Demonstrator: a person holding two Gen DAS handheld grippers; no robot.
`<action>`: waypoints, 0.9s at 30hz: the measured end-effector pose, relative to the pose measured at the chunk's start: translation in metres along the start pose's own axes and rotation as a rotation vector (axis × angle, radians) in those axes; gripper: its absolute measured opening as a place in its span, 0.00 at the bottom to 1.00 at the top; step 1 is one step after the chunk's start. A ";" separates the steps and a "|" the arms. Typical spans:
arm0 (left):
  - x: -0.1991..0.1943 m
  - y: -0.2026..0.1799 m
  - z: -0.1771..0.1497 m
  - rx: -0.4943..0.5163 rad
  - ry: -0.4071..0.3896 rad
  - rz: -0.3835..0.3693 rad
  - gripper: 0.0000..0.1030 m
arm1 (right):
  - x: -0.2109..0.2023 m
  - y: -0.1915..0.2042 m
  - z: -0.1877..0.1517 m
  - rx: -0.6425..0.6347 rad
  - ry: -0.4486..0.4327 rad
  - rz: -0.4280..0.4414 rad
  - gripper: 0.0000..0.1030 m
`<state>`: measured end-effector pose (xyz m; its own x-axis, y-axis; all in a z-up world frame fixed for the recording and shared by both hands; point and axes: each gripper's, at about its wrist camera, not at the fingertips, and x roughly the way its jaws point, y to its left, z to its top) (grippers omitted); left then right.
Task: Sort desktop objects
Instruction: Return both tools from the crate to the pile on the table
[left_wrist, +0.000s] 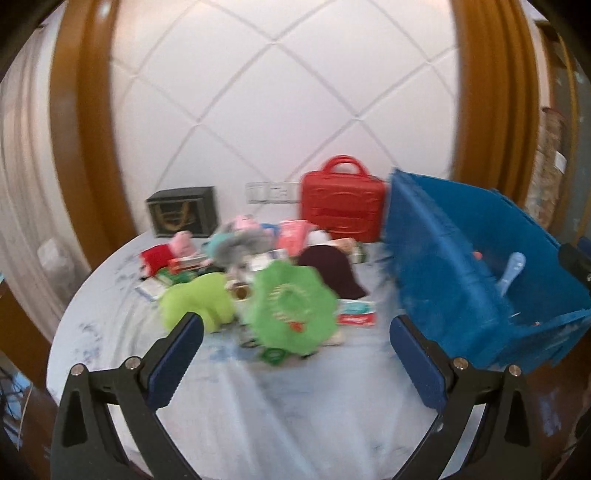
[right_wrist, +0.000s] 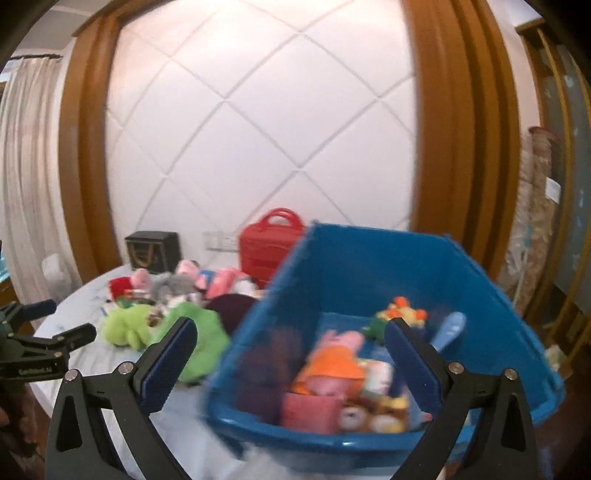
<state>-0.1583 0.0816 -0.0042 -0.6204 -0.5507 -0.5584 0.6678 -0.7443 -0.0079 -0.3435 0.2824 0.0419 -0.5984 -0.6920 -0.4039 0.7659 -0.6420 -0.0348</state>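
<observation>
The left gripper (left_wrist: 295, 339) stands wide open and holds nothing, above bare white tablecloth (left_wrist: 258, 406). Just beyond its fingertips lies a green scalloped toy (left_wrist: 291, 314), with a lime plush (left_wrist: 199, 299) to the left of it. The right gripper (right_wrist: 291, 347) is open too, empty, its right finger (right_wrist: 413, 365) over the blue bin (right_wrist: 369, 273), which holds a pink pig plush (right_wrist: 332, 362) in orange and other blurred toys. Farther off sit a red case (left_wrist: 341, 206) and a dark box (left_wrist: 181, 210) by the wall
</observation>
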 end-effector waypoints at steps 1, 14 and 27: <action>0.000 0.020 -0.003 -0.006 0.003 0.007 0.99 | 0.002 0.019 0.000 -0.014 -0.001 -0.001 1.00; 0.057 0.195 -0.042 -0.148 0.159 0.157 0.99 | 0.085 0.167 -0.028 -0.082 0.202 0.053 1.00; 0.186 0.223 -0.043 -0.211 0.329 0.190 0.99 | 0.227 0.207 -0.045 -0.066 0.349 0.251 1.00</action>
<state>-0.1072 -0.1701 -0.1455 -0.3369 -0.4952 -0.8008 0.8479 -0.5293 -0.0294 -0.3105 0.0070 -0.0978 -0.2850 -0.6636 -0.6917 0.8978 -0.4375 0.0498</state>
